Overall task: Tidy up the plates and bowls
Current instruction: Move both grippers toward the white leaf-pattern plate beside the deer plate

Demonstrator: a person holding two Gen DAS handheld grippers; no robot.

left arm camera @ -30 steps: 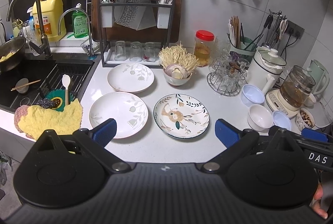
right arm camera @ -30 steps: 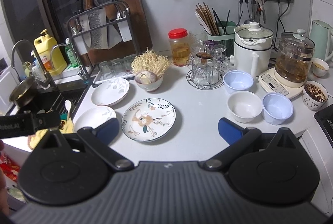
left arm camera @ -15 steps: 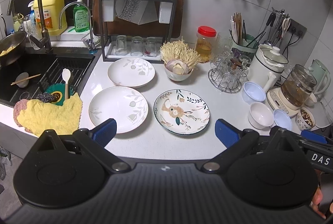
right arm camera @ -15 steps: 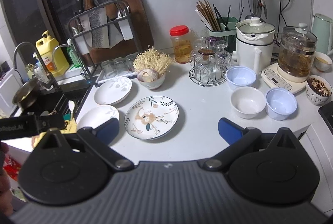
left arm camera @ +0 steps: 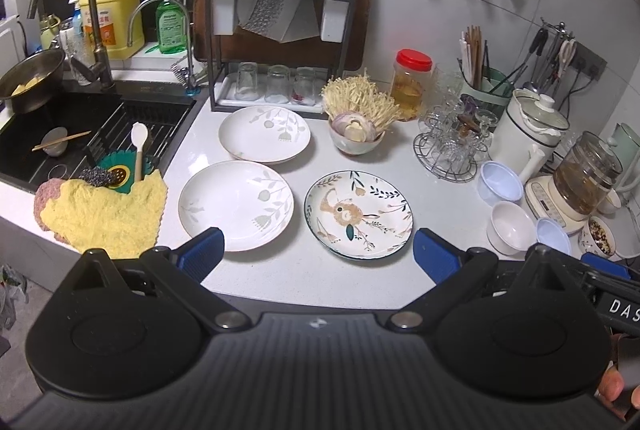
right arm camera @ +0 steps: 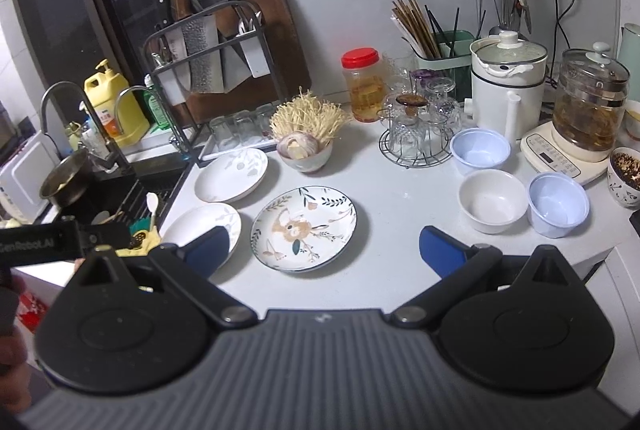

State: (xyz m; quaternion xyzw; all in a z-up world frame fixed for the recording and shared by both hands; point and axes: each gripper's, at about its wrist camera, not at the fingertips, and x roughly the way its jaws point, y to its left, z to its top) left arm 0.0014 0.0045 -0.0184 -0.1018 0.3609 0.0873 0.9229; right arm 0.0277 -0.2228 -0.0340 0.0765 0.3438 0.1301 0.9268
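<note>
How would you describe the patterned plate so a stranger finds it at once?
Start at the black sink, then move right along the white counter past two white plates. The third plate, the patterned plate, lies nearest the front edge. Unlike its pale neighbours, it carries dark leaves and a brown animal drawing.

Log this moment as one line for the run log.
left gripper open, empty | right gripper open, empty | three ceramic plates, e.g. floral-painted plate, unstacked | three small bowls, e.g. white bowl, unstacked
</note>
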